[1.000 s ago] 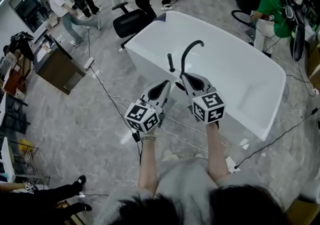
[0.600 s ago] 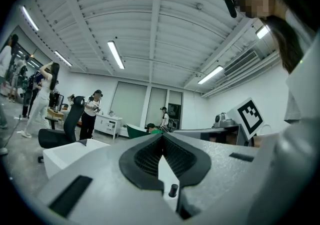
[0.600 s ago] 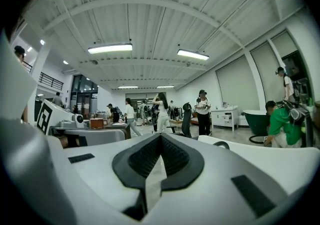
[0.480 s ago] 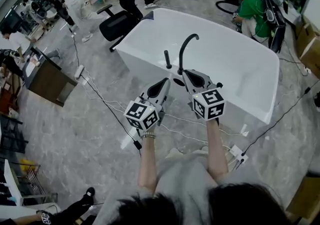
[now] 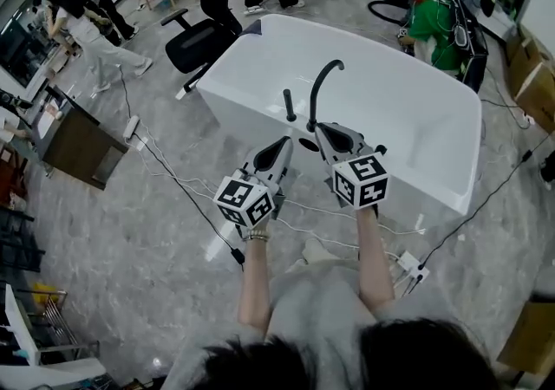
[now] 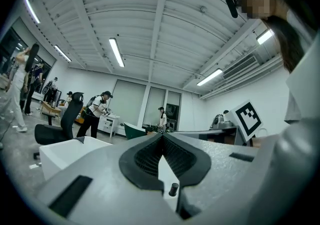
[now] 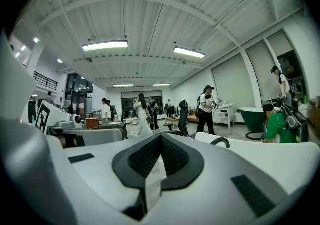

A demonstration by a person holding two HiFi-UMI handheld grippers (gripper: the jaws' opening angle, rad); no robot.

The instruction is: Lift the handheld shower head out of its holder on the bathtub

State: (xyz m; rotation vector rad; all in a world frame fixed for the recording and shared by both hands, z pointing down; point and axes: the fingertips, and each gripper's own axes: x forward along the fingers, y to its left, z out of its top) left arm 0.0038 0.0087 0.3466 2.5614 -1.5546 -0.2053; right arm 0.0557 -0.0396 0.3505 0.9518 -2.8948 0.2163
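The black handheld shower head (image 5: 290, 105) stands upright in its holder on the near rim of the white bathtub (image 5: 408, 120), beside the black curved spout (image 5: 321, 85). My left gripper (image 5: 286, 142) is shut and empty, just short of the rim, below the shower head. The right gripper (image 5: 318, 129) is also shut and empty, close to the foot of the spout. In the left gripper view the jaws of the left gripper (image 6: 161, 135) meet at the tip, with the bathtub (image 6: 65, 151) low at the left. Past the right gripper (image 7: 160, 136), the right gripper view shows the spout (image 7: 220, 141).
A black office chair (image 5: 198, 42) stands by the tub's far left corner. Cables (image 5: 178, 180) run over the grey floor at the left, and a power strip (image 5: 412, 265) lies at the right. A brown cabinet (image 5: 74, 144) is further left. Several people stand or sit around the room.
Both grippers have crept a little closer to the tub's rim and lower, still shut. The view has shifted, and the people in the background have walked on.
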